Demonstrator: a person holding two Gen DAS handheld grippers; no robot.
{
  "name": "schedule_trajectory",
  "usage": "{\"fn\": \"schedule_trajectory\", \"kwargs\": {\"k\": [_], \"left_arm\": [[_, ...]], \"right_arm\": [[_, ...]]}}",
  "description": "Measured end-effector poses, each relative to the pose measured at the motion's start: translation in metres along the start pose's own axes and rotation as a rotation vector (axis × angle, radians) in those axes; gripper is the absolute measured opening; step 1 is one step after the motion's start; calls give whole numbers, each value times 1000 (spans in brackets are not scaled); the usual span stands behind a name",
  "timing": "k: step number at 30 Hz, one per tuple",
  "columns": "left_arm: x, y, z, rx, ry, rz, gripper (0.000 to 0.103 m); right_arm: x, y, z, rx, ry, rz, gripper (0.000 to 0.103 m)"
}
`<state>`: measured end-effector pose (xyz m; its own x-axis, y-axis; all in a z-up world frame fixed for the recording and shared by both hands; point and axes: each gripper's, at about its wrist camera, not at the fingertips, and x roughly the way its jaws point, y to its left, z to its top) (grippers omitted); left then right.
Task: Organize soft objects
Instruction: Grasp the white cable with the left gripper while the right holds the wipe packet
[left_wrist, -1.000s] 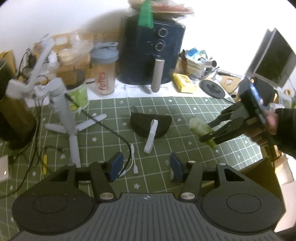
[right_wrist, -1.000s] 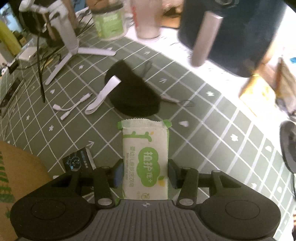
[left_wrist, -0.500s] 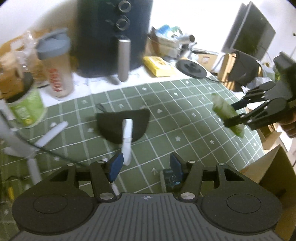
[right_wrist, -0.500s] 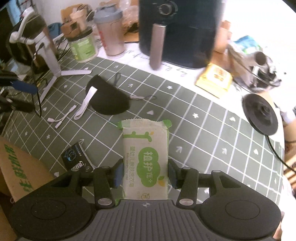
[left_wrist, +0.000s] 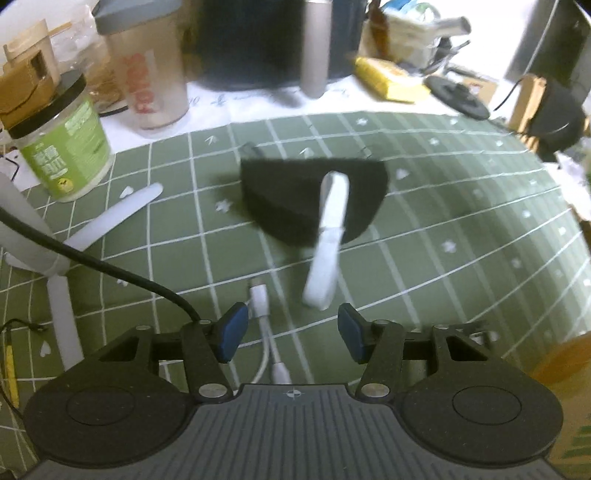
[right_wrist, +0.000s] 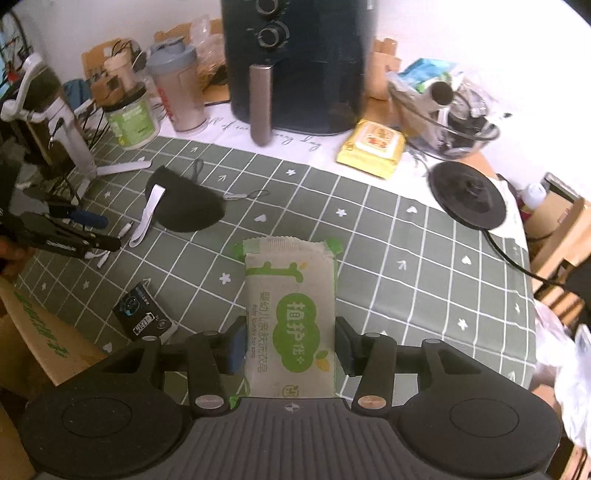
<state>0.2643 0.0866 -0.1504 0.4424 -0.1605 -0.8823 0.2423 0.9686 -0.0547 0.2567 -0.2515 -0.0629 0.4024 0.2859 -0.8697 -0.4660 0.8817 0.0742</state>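
Pinching one soft, crinkle-edged white-and-green soap packet (right_wrist: 291, 325) between its pads, the right gripper (right_wrist: 290, 349) holds it above the gridded green cloth (right_wrist: 424, 258). Ahead of the left gripper (left_wrist: 289, 332), whose empty jaws are closing, lies one black half-round fabric mask (left_wrist: 291, 195) with one flat white strap (left_wrist: 327, 236).

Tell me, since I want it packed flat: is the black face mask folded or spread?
Folded: the black face mask lies on the green mat as a half-round with one straight edge, its white strap trailing off it.
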Motion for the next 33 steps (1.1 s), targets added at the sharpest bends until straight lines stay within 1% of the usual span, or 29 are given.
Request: {"fn": "schedule_trajectory", "kwargs": {"k": [1,2,3,6,8,10,11,12,14,16,22,27,33], "left_arm": [[3,1,0,0,9,15,47],[6,3,-1,-4,19,24,45],[9,5,-2,-11,31,27,43],[15,10,-4,-27,63,32,31],[15,11,-6,-22,55,40,26],[15,9,-6,-17,54,59,15],[15,8,-7,-13,55,64,14],[14,7,-8,-4,55,69,7],[14,0,-10,32,52,85,6],[12,-3,-12,50,50,79,5],[2,-5,-19,38,18,44,5],[-17,-5,-15,15,-32,8,5],[-44,-12,-8,21,-88,-9,5]], "right_arm": [[-2,-1,-2,7,-2,-2,51],[-5,-1,-4,14,-5,-5,51],[-7,-2,-6,20,-9,-7,51],[-13,-3,-10,41,-16,-11,51],[-17,-3,-13,51,-21,-13,51],[-21,-2,-15,59,-26,-17,51],[-22,-2,-17,62,-28,-19,51],[-23,-2,-18,65,-30,-20,51],[-25,0,-20,71,-33,-24,51],[-27,0,-23,77,-37,-26,51],[-34,2,-28,86,-46,-23,51],[-39,4,-32,92,-55,-16,51],[-50,6,-34,97,-78,-2,51]]}}
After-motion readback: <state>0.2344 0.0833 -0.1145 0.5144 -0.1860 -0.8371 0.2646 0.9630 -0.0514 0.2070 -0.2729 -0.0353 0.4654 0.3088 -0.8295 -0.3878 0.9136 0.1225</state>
